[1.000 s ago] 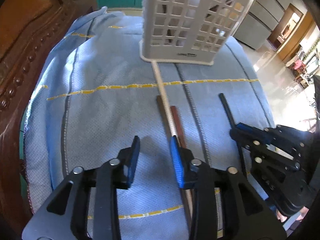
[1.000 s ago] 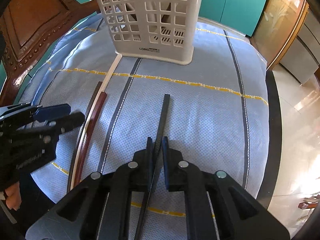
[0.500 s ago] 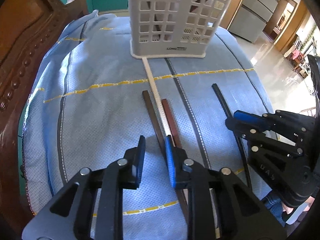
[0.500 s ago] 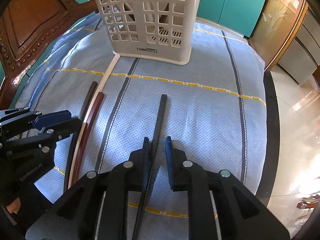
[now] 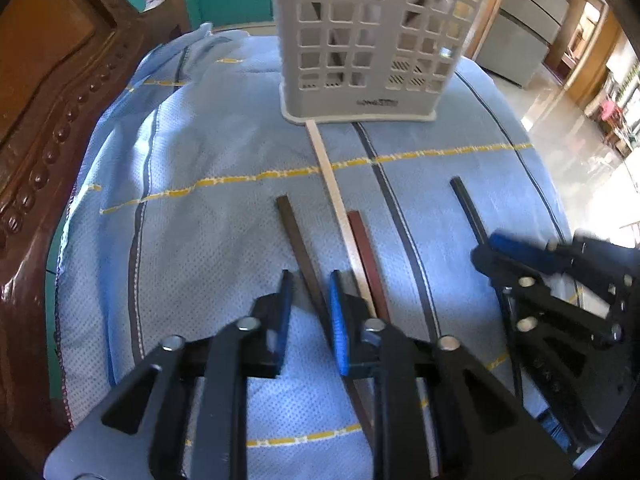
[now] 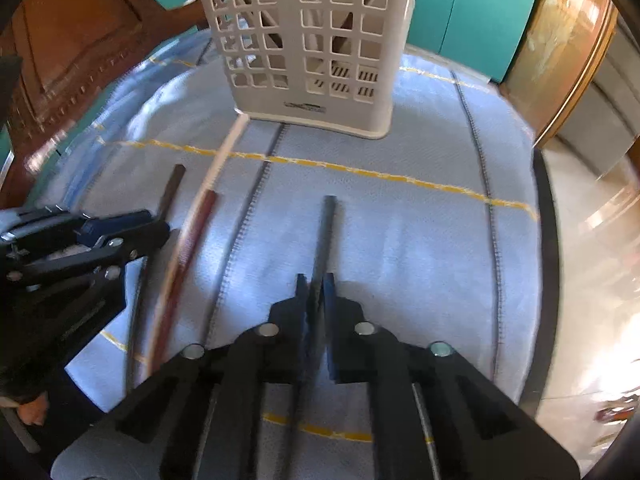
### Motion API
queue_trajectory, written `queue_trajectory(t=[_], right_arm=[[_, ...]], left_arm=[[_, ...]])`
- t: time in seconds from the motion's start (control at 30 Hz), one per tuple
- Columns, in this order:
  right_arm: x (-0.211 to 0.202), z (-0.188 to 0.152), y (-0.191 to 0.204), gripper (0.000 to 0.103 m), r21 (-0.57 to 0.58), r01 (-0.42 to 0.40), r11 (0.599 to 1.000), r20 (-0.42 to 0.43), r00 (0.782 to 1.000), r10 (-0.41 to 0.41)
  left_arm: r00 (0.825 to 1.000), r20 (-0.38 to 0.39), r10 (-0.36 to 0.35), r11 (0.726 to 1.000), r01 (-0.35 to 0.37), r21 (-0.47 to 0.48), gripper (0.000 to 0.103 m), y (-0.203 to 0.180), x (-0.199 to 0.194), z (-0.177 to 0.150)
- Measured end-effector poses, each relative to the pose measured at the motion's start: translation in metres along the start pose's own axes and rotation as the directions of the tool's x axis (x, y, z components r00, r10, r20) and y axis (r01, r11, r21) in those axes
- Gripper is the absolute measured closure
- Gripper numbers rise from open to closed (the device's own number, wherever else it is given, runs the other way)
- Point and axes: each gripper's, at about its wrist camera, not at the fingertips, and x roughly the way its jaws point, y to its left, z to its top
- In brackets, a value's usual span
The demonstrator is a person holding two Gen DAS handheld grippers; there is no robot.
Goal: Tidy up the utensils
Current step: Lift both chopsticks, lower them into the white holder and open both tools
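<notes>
You have four chopsticks left on the blue cloth (image 5: 200, 240) — a few dark sticks already stand in the white lattice plastic holder (image 5: 372, 40). Your left gripper (image 5: 310, 304) is closing around the dark brown chopstick (image 5: 296, 236), not yet pinching; your right gripper (image 6: 316, 300) is closing on the black chopstick (image 6: 326, 228), pads touching. The cream chopstick (image 5: 334, 188) and the reddish chopstick (image 5: 366, 244) lie loose.

small dark lettering on white basket (image 6: 306, 107) base, unreadable
</notes>
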Motion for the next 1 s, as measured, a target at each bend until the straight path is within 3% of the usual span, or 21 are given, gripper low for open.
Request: queue_trajectory(t=[0.13, 0.23, 0.4, 0.6, 0.7, 0.73, 0.77, 0.83, 0.9, 0.93, 0.97, 1.0], right_arm=[[-0.026, 0.003, -0.005, 0.097, 0.006, -0.028, 1.000, 0.101, 0.995, 0.027], [-0.064, 0.004, -0.010, 0.097, -0.007, -0.064, 0.998, 0.204, 0.977, 0.064], [-0.133, 0.001, -0.025, 0.097, -0.026, -0.135, 0.991, 0.356, 0.925, 0.135], [-0.216, 0.030, -0.034, 0.096, -0.029, -0.211, 0.977, 0.540, 0.819, 0.193], [-0.251, 0.061, -0.043, 0.096, 0.013, -0.249, 0.969, 0.665, 0.726, 0.177], [-0.258, 0.067, -0.048, 0.096, 0.027, -0.255, 0.967, 0.693, 0.701, 0.166], [-0.264, 0.079, -0.051, 0.096, 0.053, -0.257, 0.965, 0.740, 0.659, 0.135], [-0.264, 0.091, -0.057, 0.096, 0.108, -0.225, 0.968, 0.791, 0.610, 0.053], [-0.250, 0.102, -0.060, 0.096, 0.148, -0.188, 0.971, 0.793, 0.609, -0.003], [-0.237, 0.106, -0.060, 0.096, 0.165, -0.169, 0.972, 0.781, 0.624, -0.024], [-0.225, 0.108, -0.059, 0.096, 0.174, -0.153, 0.973, 0.768, 0.640, -0.037], [-0.212, 0.111, -0.058, 0.096, 0.176, -0.138, 0.975, 0.749, 0.661, -0.042]], left_arm=[[0.999, 0.035, -0.038, 0.997, 0.040, -0.060, 0.096, 0.013, -0.013, -0.004], [0.989, 0.141, -0.051, 0.996, 0.060, -0.061, 0.096, 0.018, -0.046, -0.003], [0.943, 0.316, -0.103, 0.992, 0.120, -0.035, 0.096, 0.024, -0.122, -0.006], [0.845, 0.515, -0.144, 0.988, 0.152, 0.028, 0.096, 0.026, -0.220, 0.000], [0.789, 0.595, -0.155, 0.986, 0.157, 0.050, 0.096, 0.027, -0.258, 0.021], [0.764, 0.625, -0.157, 0.986, 0.161, 0.051, 0.096, 0.027, -0.270, 0.030], [0.736, 0.659, -0.155, 0.985, 0.166, 0.047, 0.096, 0.027, -0.281, 0.040], [0.672, 0.726, -0.146, 0.982, 0.185, 0.027, 0.096, 0.028, -0.293, 0.057], [0.595, 0.798, -0.098, 0.978, 0.207, -0.035, 0.096, 0.034, -0.293, 0.072], [0.583, 0.808, -0.082, 0.977, 0.207, -0.050, 0.096, 0.033, -0.290, 0.076], [0.581, 0.811, -0.063, 0.977, 0.203, -0.069, 0.096, 0.034, -0.278, 0.085], [0.592, 0.805, -0.038, 0.979, 0.182, -0.087, 0.096, 0.033, -0.262, 0.094]])
